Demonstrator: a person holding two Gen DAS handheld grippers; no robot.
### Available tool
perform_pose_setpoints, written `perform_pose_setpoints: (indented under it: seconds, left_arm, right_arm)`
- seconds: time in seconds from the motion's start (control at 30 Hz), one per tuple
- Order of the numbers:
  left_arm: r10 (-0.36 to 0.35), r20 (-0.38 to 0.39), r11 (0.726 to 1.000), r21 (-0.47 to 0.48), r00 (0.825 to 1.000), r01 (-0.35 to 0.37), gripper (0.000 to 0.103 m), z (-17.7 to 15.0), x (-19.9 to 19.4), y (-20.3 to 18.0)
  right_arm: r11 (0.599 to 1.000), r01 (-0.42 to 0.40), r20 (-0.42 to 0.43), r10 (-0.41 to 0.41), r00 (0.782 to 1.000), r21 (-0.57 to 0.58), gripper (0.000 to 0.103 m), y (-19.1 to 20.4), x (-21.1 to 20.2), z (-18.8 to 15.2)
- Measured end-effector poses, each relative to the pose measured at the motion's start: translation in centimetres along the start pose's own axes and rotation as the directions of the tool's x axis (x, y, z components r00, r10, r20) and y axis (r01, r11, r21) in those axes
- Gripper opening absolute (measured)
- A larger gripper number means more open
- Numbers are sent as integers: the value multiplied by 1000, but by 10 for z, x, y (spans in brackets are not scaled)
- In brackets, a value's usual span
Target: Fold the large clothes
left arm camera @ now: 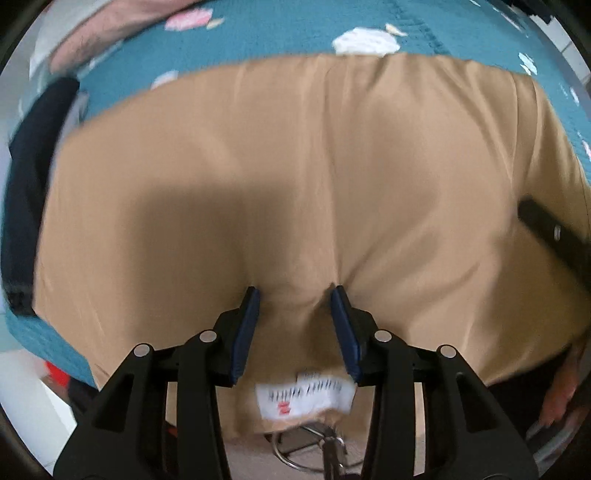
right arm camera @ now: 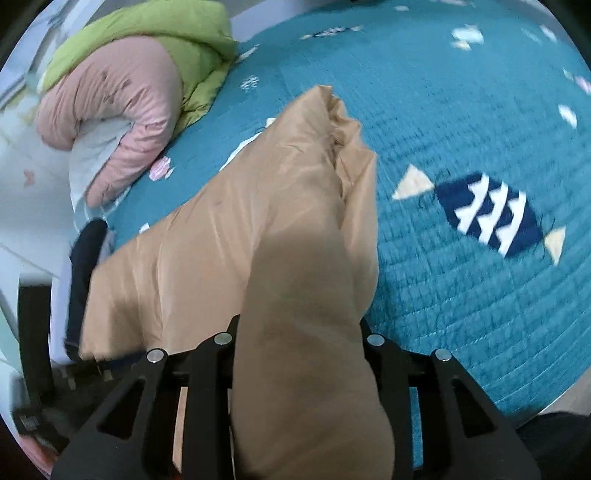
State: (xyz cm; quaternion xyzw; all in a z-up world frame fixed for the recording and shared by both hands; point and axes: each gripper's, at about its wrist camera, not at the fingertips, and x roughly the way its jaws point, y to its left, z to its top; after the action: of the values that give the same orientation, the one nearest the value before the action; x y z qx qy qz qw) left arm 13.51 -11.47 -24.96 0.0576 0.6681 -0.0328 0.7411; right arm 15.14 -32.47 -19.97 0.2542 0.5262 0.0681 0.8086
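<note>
A large tan garment [left arm camera: 295, 177] lies spread on a teal quilted bed cover [left arm camera: 295, 33]. A dark navy outer side shows at its left edge [left arm camera: 26, 192]. A white care label [left arm camera: 306, 397] sits at the near hem. My left gripper [left arm camera: 295, 295] presses into the tan fabric near the hem, its blue-padded fingers [left arm camera: 245, 332] apart with a fabric ridge between them. In the right wrist view the tan garment [right arm camera: 295, 258] is bunched and drapes over my right gripper [right arm camera: 299, 325], hiding its fingertips; the fabric passes between the finger bases.
A pink and green padded jacket [right arm camera: 122, 85] lies at the far left of the bed. The cover [right arm camera: 461, 129] has a navy patch [right arm camera: 491, 214]. A person's forearm [left arm camera: 110, 26] shows at top left. A metal ring and stool base [left arm camera: 314, 454] are below the bed edge.
</note>
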Motion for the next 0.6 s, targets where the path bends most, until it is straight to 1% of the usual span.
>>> perform_pose_setpoints:
  seconds: [0.03, 0.07, 0.13, 0.17, 0.27, 0.3, 0.37, 0.4, 0.47, 0.53, 0.57, 0.6]
  left_arm:
    - [-18, -13, 1000, -14, 1000, 18, 40, -5, 7, 5]
    - [-37, -7, 999, -15, 999, 37, 42, -8, 13, 8]
    - [-55, 12, 998, 13, 998, 55, 44, -2, 28, 9]
    - [-67, 12, 998, 4, 998, 67, 44, 3, 31, 12]
    - [-80, -43, 996, -29, 996, 79, 44, 13, 28, 15]
    - [-91, -71, 995, -40, 993, 88, 44, 10, 22, 16]
    - [-156, -131, 986, -73, 979, 148, 44, 2, 16, 21]
    - [-184, -149, 982, -77, 972, 174, 44, -4, 16, 22]
    - [-177, -139, 984, -63, 974, 169, 47, -6, 27, 24]
    - [-192, -130, 981, -62, 973, 185, 49, 1, 40, 26]
    - [-193, -134, 980, -71, 972, 184, 49, 5, 41, 27]
    - [-190, -161, 980, -86, 969, 178, 49, 11, 39, 27]
  right_arm:
    - [1000, 5, 0, -5, 1000, -4, 32, 1, 0, 0]
    - [1000, 10, -1, -10, 1000, -11, 32, 3, 0, -1]
    - [999, 23, -4, -23, 1000, -28, 32, 7, 0, -2]
    - [999, 26, -5, -26, 1000, -29, 32, 7, 1, -2]
    - [999, 32, -11, -32, 999, -16, 32, 5, 3, -2]
    - [1000, 26, -14, -26, 1000, -7, 32, 3, 3, -2]
    - [1000, 19, -16, -19, 1000, 3, 32, 1, 3, -2]
    - [1000, 16, -18, -16, 1000, 6, 32, 0, 3, -2]
    - [1000, 17, -23, -17, 1000, 13, 33, -1, 6, 0]
    - [1000, 23, -31, -23, 999, 14, 34, -2, 8, 1]
    - [1000, 29, -32, -29, 999, 6, 34, -1, 9, 1]
    - [1000, 30, -31, -30, 999, -2, 34, -1, 9, 1]
